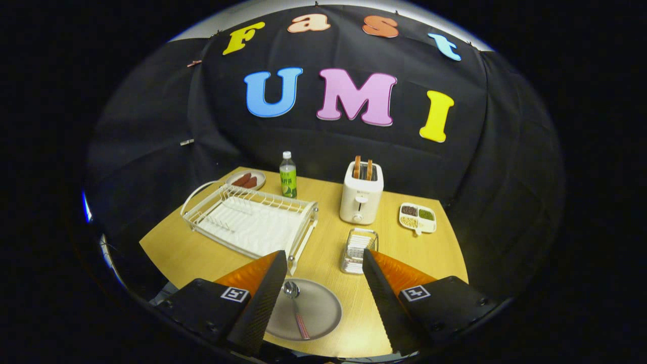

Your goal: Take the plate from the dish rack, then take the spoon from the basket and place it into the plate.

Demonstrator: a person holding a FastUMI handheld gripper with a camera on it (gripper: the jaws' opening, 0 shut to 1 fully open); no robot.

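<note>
A grey round plate lies flat on the wooden table, below and between my two fingers. A metal spoon rests in the plate, bowl end towards the dish rack, patterned handle towards me. My gripper hangs above the plate, open, with nothing between its fingers. The white wire dish rack stands beyond my left finger and holds no plate. The small wire basket sits just ahead of my right finger.
A white toaster with two toast slices stands behind the basket. A green bottle and a small plate of sausages are behind the rack. A divided snack tray lies at the right.
</note>
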